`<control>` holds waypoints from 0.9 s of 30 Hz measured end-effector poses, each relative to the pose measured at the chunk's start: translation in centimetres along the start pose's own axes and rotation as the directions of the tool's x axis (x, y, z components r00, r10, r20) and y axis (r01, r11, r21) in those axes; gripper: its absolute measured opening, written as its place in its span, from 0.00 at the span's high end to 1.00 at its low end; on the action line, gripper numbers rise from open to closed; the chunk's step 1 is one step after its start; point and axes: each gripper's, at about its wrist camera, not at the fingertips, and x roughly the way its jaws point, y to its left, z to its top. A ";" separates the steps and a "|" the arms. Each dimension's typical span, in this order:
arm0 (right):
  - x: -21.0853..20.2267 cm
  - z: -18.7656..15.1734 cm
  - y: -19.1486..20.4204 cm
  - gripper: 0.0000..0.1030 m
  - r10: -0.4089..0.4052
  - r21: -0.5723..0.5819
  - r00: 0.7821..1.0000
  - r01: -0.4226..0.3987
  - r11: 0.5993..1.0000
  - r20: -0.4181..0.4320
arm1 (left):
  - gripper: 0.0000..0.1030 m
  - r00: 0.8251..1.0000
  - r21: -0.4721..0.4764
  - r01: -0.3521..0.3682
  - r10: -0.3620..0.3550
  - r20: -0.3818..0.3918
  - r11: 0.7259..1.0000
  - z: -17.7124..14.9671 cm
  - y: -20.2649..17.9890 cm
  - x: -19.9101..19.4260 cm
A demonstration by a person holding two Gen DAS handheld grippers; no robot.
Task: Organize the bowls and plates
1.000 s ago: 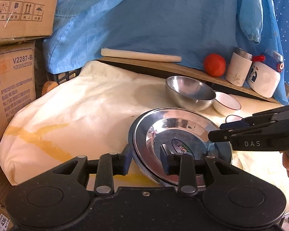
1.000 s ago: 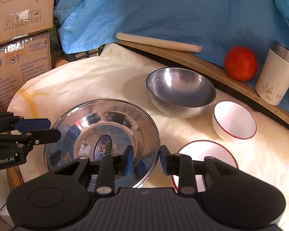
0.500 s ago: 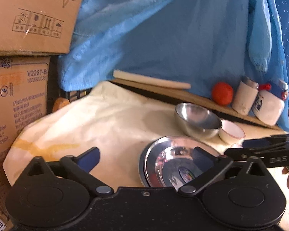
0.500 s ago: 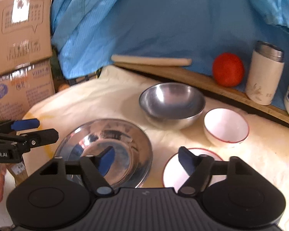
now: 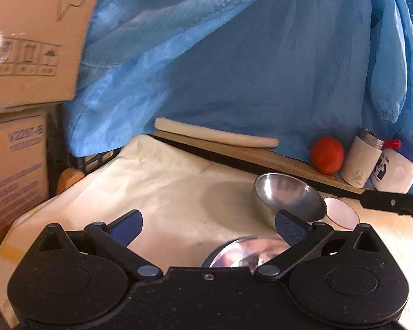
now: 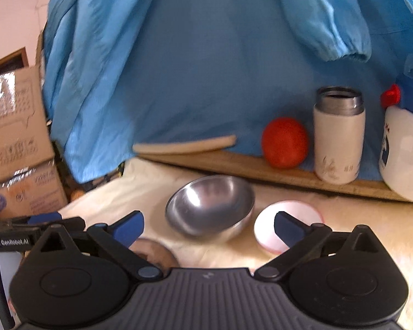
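My left gripper (image 5: 208, 225) stands wide open above the cream cloth, nothing between its fingers. Just below its right finger shows the rim of a steel plate (image 5: 250, 253). Beyond lie a steel bowl (image 5: 289, 198) and a small white bowl with a red rim (image 5: 341, 211). My right gripper (image 6: 208, 227) has its jaws opening and holds nothing; the steel bowl (image 6: 210, 206) lies ahead of it, the white bowl (image 6: 289, 206) behind its right finger, the steel plate (image 6: 154, 253) low left. Each gripper shows in the other view: right gripper (image 5: 369, 200), left gripper (image 6: 60, 220).
A wooden board (image 6: 234, 162) at the back carries a rolling pin (image 5: 214, 136), a red ball (image 6: 285, 143), a white cup (image 6: 338, 134) and a white and blue bottle (image 6: 404, 154). Blue cloth (image 5: 234, 55) hangs behind. Cardboard boxes (image 5: 16, 148) stack at the left.
Both grippers opened off the steel plate's rim and drew back and up. The plate stays on the cloth and has slid low in both views.
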 end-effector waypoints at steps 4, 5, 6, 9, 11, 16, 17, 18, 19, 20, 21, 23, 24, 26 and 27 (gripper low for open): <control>1.2 1.2 -1.5 0.00 0.005 0.034 1.000 -0.006 0.999 0.016 | 0.01 1.000 0.007 0.013 -0.013 -0.025 1.000 1.0 -0.8 2.0; 1.5 1.4 -1.9 0.00 0.008 0.043 1.000 -0.008 0.999 0.018 | 0.01 0.999 0.007 0.019 -0.019 -0.033 1.000 1.3 -1.0 2.7; 2.0 1.7 -2.2 0.00 0.010 0.052 1.000 -0.011 0.999 0.015 | 0.01 0.999 0.008 0.025 -0.024 -0.039 1.000 1.6 -1.2 3.2; 3.4 2.4 -3.0 0.00 0.013 0.064 1.000 -0.013 0.998 -0.007 | 0.01 0.997 0.016 0.044 -0.043 -0.062 0.999 2.2 -2.0 5.0; 4.2 2.8 -3.4 0.00 0.016 0.062 0.999 -0.014 0.998 -0.028 | 0.01 0.995 0.023 0.052 -0.050 -0.082 0.998 2.4 -2.4 6.1; 6.3 4.0 -3.5 0.01 0.003 0.043 0.997 0.001 0.999 -0.083 | 0.01 0.988 0.031 0.068 -0.063 -0.140 0.997 2.5 -3.6 8.6; 6.8 4.1 -3.6 0.00 -0.002 0.043 0.996 0.006 0.999 -0.094 | 0.01 0.986 0.029 0.070 -0.065 -0.152 0.997 2.5 -3.7 9.0; 7.1 4.2 -3.8 0.00 -0.007 0.046 0.995 0.012 0.999 -0.103 | 0.01 0.984 0.024 0.074 -0.069 -0.167 0.997 2.5 -3.9 9.5; 7.4 4.2 -4.0 0.01 -0.008 0.055 0.994 0.014 0.998 -0.107 | 0.01 0.981 0.019 0.077 -0.072 -0.178 0.997 2.5 -3.9 9.9; 7.8 4.2 -4.2 0.01 -0.004 0.066 0.994 0.012 0.998 -0.109 | 0.01 0.979 0.012 0.079 -0.075 -0.189 0.997 2.4 -4.0 10.2; 8.1 4.2 -4.4 0.01 0.005 0.080 0.994 0.004 0.997 -0.113 | 0.01 0.977 0.006 0.082 -0.079 -0.199 0.997 2.4 -4.1 10.6; 8.6 3.9 -4.9 0.01 0.024 0.103 0.992 -0.011 0.995 -0.127 | 0.01 0.973 -0.002 0.087 -0.086 -0.216 0.996 2.4 -4.1 11.3; 8.8 3.8 -5.2 0.01 0.033 0.113 0.990 -0.018 0.993 -0.133 | 0.01 0.970 -0.004 0.091 -0.089 -0.226 0.996 2.4 -4.2 11.6; 9.3 3.7 -5.6 0.01 0.053 0.135 0.989 -0.034 0.990 -0.139 | 0.01 0.967 -0.007 0.093 -0.092 -0.239 0.996 2.3 -4.3 12.1; 9.5 3.6 -5.8 0.01 0.065 0.148 0.988 -0.044 0.988 -0.140 | 0.01 0.964 -0.007 0.094 -0.092 -0.248 0.996 2.3 -4.4 12.3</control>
